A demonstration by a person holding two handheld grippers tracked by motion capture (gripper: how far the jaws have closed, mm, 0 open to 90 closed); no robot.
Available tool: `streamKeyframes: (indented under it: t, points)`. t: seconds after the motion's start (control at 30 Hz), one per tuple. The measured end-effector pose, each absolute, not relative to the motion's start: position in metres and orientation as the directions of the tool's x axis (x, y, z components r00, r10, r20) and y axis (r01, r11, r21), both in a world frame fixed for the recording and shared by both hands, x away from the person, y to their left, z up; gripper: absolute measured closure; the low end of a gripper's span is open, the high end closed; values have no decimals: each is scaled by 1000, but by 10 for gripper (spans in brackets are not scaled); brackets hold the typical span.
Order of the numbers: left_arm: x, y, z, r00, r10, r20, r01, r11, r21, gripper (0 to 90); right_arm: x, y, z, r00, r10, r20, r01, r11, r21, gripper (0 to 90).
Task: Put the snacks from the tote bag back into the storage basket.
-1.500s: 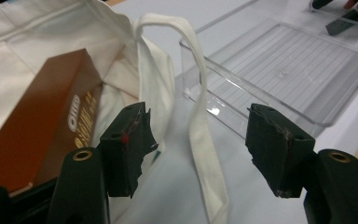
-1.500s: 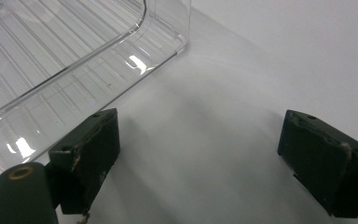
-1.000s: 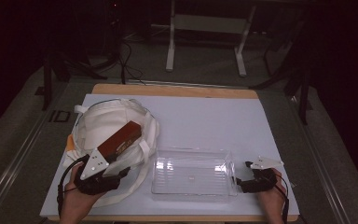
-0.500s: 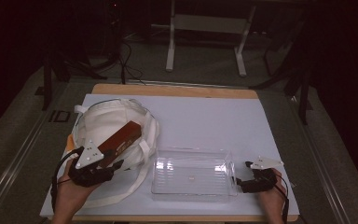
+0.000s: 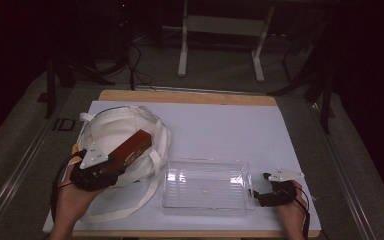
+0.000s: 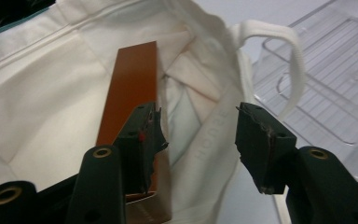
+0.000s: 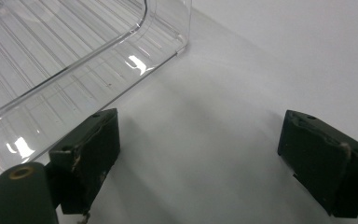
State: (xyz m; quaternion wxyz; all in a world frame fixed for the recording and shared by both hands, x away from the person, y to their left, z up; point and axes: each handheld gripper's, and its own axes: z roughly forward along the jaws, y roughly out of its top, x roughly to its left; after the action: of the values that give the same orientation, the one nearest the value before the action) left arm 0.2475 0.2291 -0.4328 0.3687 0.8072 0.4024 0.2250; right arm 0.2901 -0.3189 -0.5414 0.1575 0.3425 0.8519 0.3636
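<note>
A white cloth bag (image 5: 111,131) lies at the table's left, with a long brown box (image 5: 134,144) sticking out of its mouth. My left gripper (image 5: 111,169) is at the near end of that box, open. In the left gripper view the left gripper (image 6: 198,135) has its left jaw against the brown box (image 6: 133,79), and folds of the bag (image 6: 42,102) fill the gap between the jaws. A clear plastic tray (image 5: 205,189) sits empty at the near middle. My right gripper (image 5: 260,186) rests open by its right end. The right gripper (image 7: 200,144) holds nothing, with the tray (image 7: 51,56) beside its left jaw.
The bag's white strap (image 5: 147,195) loops across the white table cover (image 5: 230,130) toward the near edge and passes close to the tray's left side. A wooden table edge (image 5: 190,96) shows at the far side. Dark floor, cables and stand legs lie beyond.
My left gripper has shifted a little left and forward along the box's near end. The box, the tray and my right gripper have stayed put.
</note>
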Motion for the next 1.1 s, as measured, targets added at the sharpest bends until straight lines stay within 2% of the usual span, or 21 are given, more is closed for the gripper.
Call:
streamKeyframes:
  t: [0.33, 0.7, 1.1]
  points:
    - [258, 237, -436, 534, 843, 62, 525, -389, 757, 361, 290, -319, -541, -715, 699, -20, 469, 500, 728, 129]
    - [275, 246, -436, 530, 844, 81, 570, -426, 703, 358, 290, -319, -541, -715, 699, -19, 470, 500, 728, 131]
    - [290, 255, -443, 534, 845, 29, 631, -422, 652, 374, 290, -319, -541, -715, 699, -19, 470, 501, 727, 131]
